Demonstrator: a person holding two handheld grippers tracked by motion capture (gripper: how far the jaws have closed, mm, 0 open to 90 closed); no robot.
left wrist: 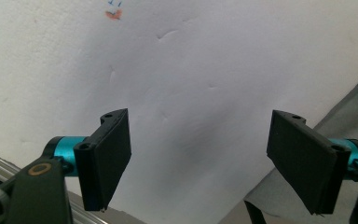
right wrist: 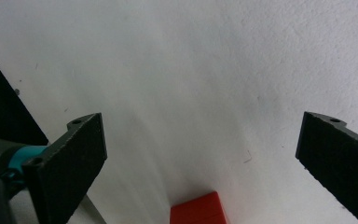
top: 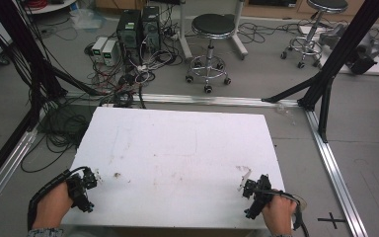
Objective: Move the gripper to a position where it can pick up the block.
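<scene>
Two grippers rest at the near corners of the white table (top: pixel 177 148), the left gripper (top: pixel 91 180) and right gripper (top: pixel 246 185) both with jaws spread wide, holding nothing. A red block (right wrist: pixel 198 210) lies just beneath the right gripper's jaws

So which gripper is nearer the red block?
Right. The red block lies just below the right gripper, between its open fingers. The left gripper hovers at the table's opposite near corner.

left tool (top: pixel 86 185) & right tool (top: pixel 254 190) at opp. near corners of table (top: pixel 177 148)
</scene>
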